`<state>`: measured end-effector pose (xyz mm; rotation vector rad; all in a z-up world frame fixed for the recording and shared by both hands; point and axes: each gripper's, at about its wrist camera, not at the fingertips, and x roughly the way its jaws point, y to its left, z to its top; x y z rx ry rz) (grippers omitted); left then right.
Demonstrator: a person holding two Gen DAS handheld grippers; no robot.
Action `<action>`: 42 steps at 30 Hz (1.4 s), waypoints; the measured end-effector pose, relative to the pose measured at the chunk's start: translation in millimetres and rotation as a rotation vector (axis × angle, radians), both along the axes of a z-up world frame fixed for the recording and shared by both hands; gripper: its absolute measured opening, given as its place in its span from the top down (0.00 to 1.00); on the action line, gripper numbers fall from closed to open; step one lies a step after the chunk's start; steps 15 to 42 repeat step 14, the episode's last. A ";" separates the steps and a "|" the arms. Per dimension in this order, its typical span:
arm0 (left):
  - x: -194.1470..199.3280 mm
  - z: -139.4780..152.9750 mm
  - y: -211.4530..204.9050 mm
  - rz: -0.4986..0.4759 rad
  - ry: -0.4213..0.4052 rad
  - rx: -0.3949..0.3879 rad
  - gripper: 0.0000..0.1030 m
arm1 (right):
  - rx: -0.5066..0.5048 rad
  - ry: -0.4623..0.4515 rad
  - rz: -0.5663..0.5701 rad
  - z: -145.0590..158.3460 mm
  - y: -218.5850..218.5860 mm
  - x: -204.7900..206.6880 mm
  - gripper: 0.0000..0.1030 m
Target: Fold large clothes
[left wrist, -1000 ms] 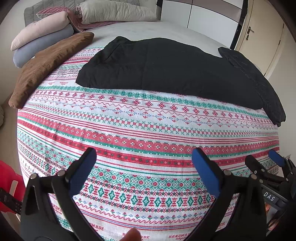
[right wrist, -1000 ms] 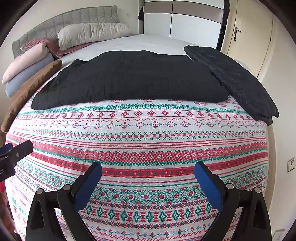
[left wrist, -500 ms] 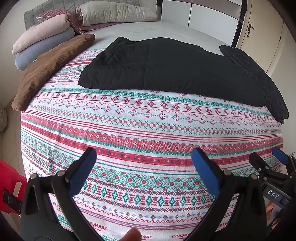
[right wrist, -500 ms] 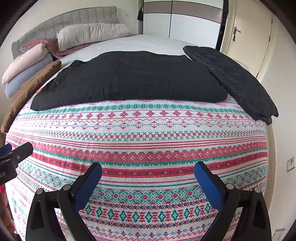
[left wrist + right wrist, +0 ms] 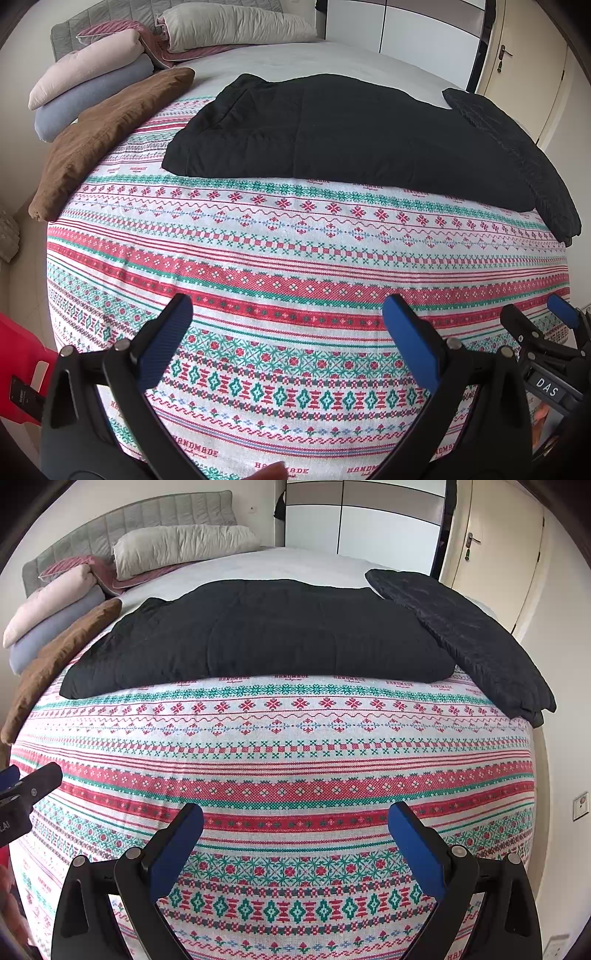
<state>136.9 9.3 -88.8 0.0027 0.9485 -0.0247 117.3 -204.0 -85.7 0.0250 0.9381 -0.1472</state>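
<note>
A large black quilted garment (image 5: 351, 133) (image 5: 266, 635) lies spread flat across the far half of the bed. It rests on a red, green and white patterned cloth (image 5: 295, 258) (image 5: 280, 760) that covers the near half. A second black folded piece (image 5: 524, 162) (image 5: 465, 635) lies along the right side. My left gripper (image 5: 288, 321) hovers open above the patterned cloth near the bed's foot, holding nothing. My right gripper (image 5: 295, 830) is open too, at about the same distance from the garment. Its tip shows at the right of the left wrist view (image 5: 535, 332).
A brown cushion (image 5: 107, 136) lies along the bed's left edge. Rolled pink and grey bedding (image 5: 85, 85) and pillows (image 5: 181, 546) are stacked at the headboard. A wardrobe (image 5: 369, 528) and a door (image 5: 495, 554) stand behind the bed. A red object (image 5: 18, 365) is low left.
The left gripper's view has shifted slightly so the bed sits further right and lower in frame. The right gripper has barely moved. Both stay open.
</note>
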 end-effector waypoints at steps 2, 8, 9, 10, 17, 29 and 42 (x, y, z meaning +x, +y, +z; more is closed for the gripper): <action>-0.2 0.1 -0.5 0.000 0.000 0.001 0.01 | 0.000 0.000 0.000 0.1 0.3 0.1 0.02; -0.5 0.3 -0.7 -0.004 0.002 0.004 0.01 | -0.002 0.002 0.002 -1.0 0.4 0.0 0.02; -0.4 0.2 -0.6 -0.004 0.002 0.005 0.01 | -0.002 0.002 0.002 -1.1 0.4 0.0 0.02; -0.4 0.1 -0.8 -0.004 0.003 0.005 0.01 | -0.002 0.002 0.002 -1.3 0.4 0.0 0.02; -1.7 -0.6 -2.0 -0.014 0.015 0.004 0.01 | 0.001 0.009 0.009 -2.3 0.8 0.6 0.02; -1.7 -0.6 -2.0 -0.014 0.015 0.004 0.01 | 0.001 0.009 0.009 -2.3 0.8 0.6 0.02; -1.7 -0.6 -2.0 -0.014 0.015 0.004 0.01 | 0.001 0.009 0.009 -2.3 0.8 0.6 0.02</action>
